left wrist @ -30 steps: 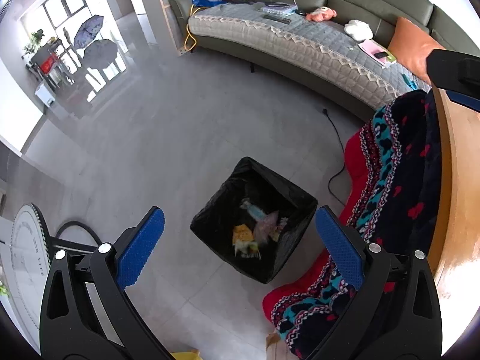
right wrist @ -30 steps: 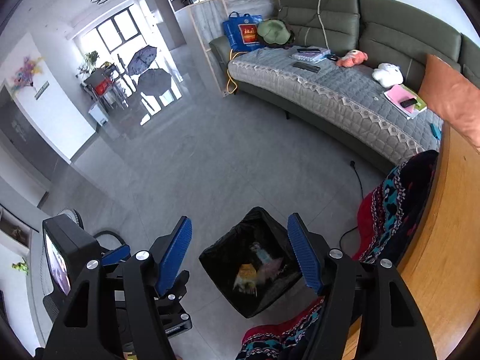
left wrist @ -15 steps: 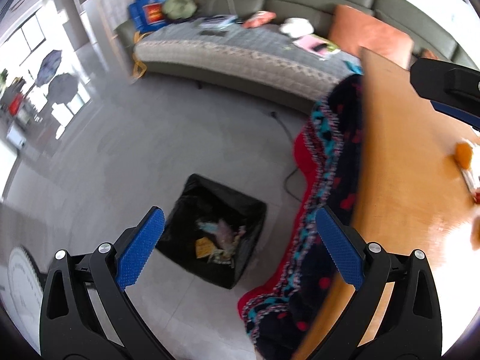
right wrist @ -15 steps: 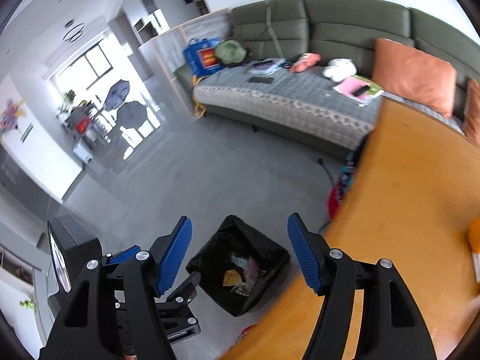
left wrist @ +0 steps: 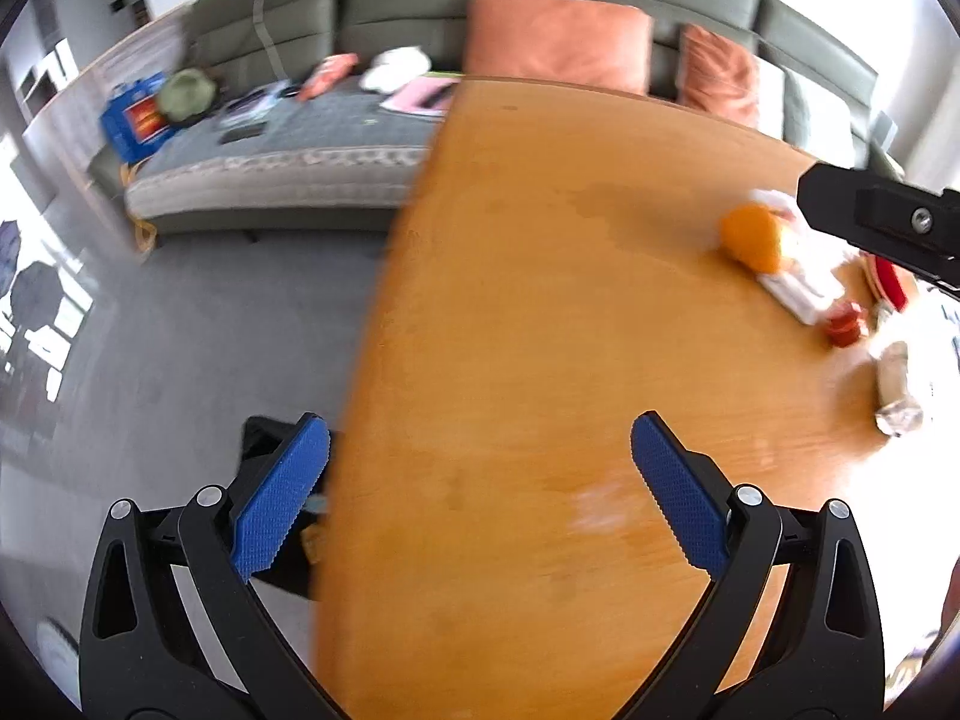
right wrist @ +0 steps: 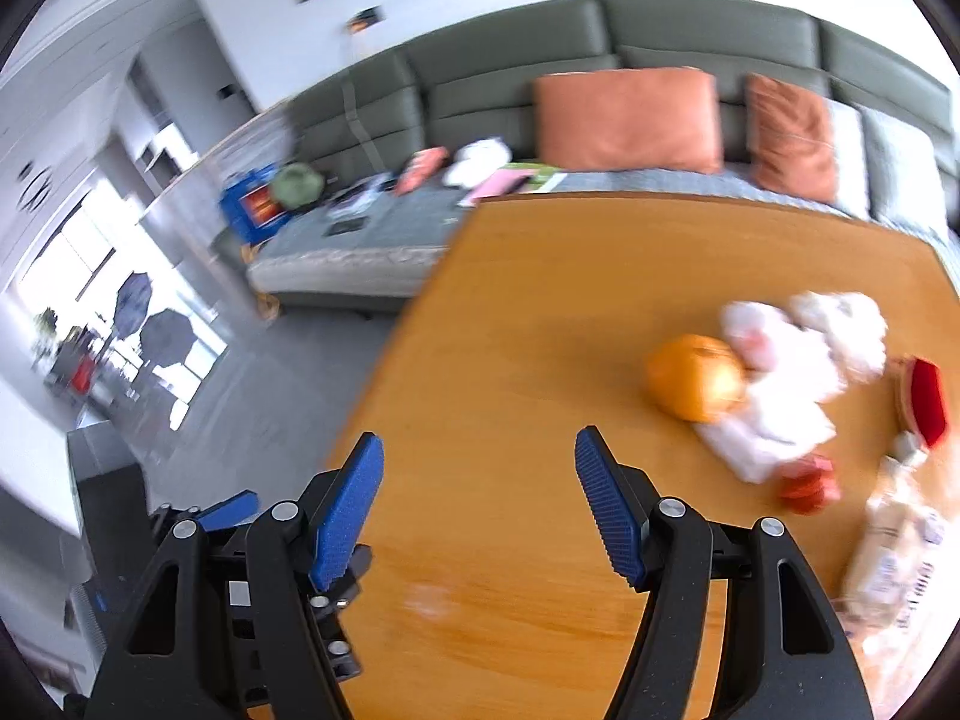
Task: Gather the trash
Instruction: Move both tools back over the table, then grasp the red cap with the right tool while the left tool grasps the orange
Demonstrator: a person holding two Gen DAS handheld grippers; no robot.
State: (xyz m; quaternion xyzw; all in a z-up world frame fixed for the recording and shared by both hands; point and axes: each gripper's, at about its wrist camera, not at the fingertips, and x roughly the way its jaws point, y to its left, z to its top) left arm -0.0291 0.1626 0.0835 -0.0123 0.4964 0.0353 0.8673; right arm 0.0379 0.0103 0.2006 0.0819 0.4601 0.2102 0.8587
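The trash [right wrist: 774,384] is seen as a blurred heap on the right part of a wooden table [right wrist: 540,312]. In this heap an orange round thing [right wrist: 696,377] lies touching crumpled white tissue [right wrist: 780,360]. Just beside the tissue, a small red piece [right wrist: 807,486] and a red and tan object [right wrist: 924,402] are found, and a pale printed wrapper [right wrist: 894,564] lies nearer to the right edge. What each item exactly is cannot be told, because the picture is smeared.

The right gripper [right wrist: 477,504] is held over the bare near part of the table, with its blue ribbed fingers [right wrist: 606,510] spread wide and nothing between them. The left gripper [left wrist: 480,492] is also opened wide and empty, above the left edge of the table. In the right wrist view it shows at the lower left, beside the right gripper.

A black bin [left wrist: 264,456] stands on the grey floor [left wrist: 198,330] next to the table and is mostly hidden behind the left finger and the table edge. Behind the table, a green sofa [right wrist: 510,60] with two orange cushions [right wrist: 624,120] is seen; on its grey quilted cover [right wrist: 360,240] small items are scattered. The table surface is smooth and glossy, and its corners are rounded.
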